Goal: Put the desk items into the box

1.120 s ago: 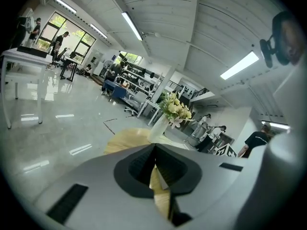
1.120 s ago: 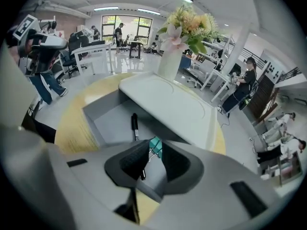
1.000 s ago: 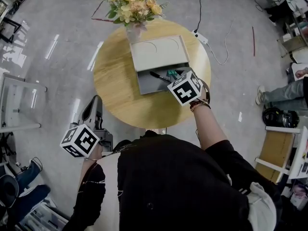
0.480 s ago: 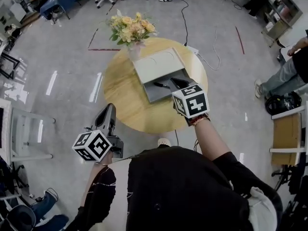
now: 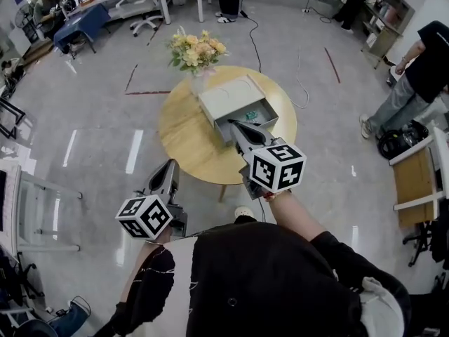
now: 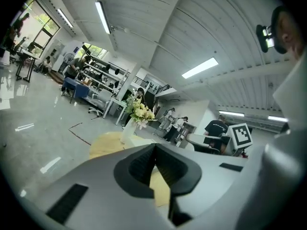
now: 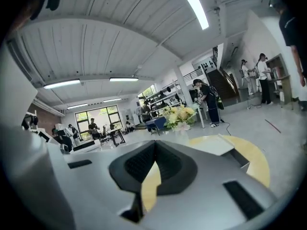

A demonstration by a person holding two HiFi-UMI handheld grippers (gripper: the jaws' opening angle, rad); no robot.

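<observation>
A grey box [image 5: 226, 95] lies open on the round wooden table [image 5: 186, 135], its lid propped behind the tray. A small green item [image 5: 250, 115] shows inside; the rest of the tray is hidden by my right gripper [image 5: 235, 126]. That gripper hovers over the tray's near edge, shut and holding nothing. My left gripper [image 5: 168, 168] is also shut and holds nothing, off the table's near left edge. In the right gripper view the box [image 7: 225, 147] and table [image 7: 252, 159] lie ahead to the right of the gripper [image 7: 154, 148]. The left gripper [image 6: 154, 148] points at the table [image 6: 108, 142].
A vase of yellow flowers [image 5: 197, 50] stands at the table's far edge, behind the box. A cable [image 5: 298, 76] runs across the floor beyond the table. A person [image 5: 414, 76] stands at the right, near a wooden shelf [image 5: 414, 181]. Desks and chairs [image 5: 84, 12] stand far left.
My right gripper has drawn back from inside the box toward me and risen. The left gripper has lifted slightly. The black pen seen in the tray earlier is now behind the right gripper.
</observation>
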